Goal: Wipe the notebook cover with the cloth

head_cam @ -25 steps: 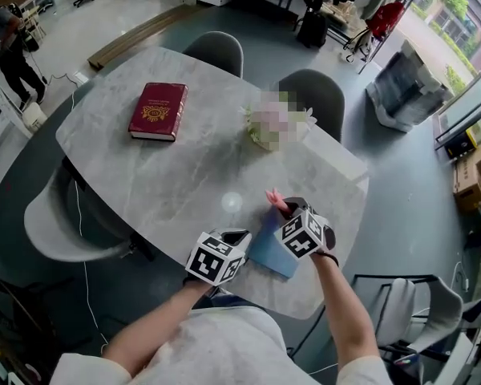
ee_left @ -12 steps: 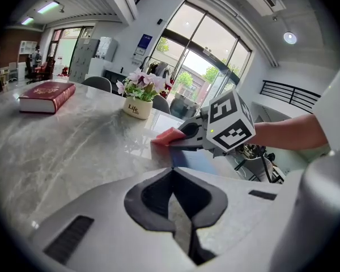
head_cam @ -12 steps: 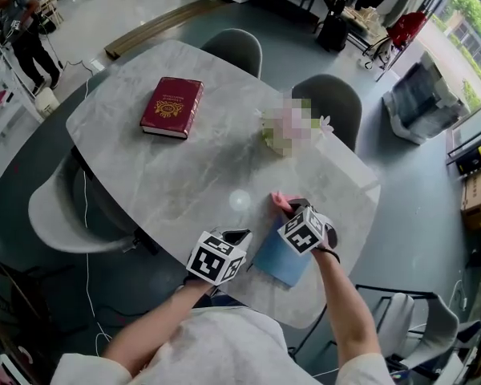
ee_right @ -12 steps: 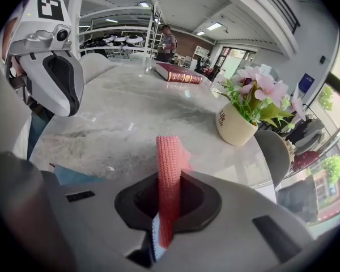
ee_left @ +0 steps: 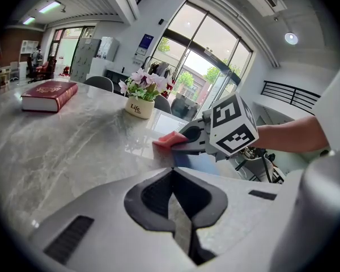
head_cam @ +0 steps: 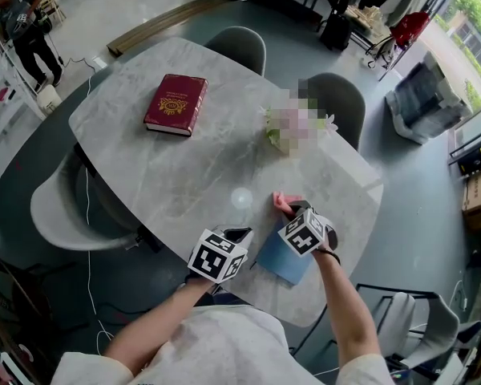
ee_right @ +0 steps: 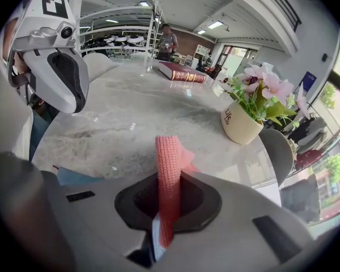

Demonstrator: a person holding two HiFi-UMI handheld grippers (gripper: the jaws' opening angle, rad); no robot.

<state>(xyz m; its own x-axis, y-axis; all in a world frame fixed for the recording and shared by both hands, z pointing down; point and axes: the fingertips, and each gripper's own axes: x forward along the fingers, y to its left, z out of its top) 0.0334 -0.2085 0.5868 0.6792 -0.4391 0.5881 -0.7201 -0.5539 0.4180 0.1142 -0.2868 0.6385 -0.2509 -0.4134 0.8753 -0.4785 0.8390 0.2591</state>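
Note:
A blue notebook (head_cam: 280, 261) lies flat near the table's front edge. My right gripper (head_cam: 289, 208) is over its far end, shut on a pink cloth (head_cam: 281, 202) that sticks out past the tips. In the right gripper view the cloth (ee_right: 168, 169) stands folded between the jaws, with a blue corner of the notebook (ee_right: 73, 177) at lower left. My left gripper (head_cam: 237, 237) hovers just left of the notebook, shut with nothing in it. The left gripper view shows its jaws closed (ee_left: 173, 205), with the right gripper (ee_left: 195, 137) and the cloth (ee_left: 169, 139) ahead.
A thick red book (head_cam: 175, 104) lies at the far left of the grey marble table (head_cam: 184, 175). A small flower pot (ee_right: 240, 123) stands mid-table at the far side. Chairs (head_cam: 239, 48) surround the table. A person (head_cam: 28, 34) stands at the far left.
Almost nothing has changed. My head view shifted a little, so the table sits slightly further right in it. Both grippers stay at the notebook, the right one still holding the cloth.

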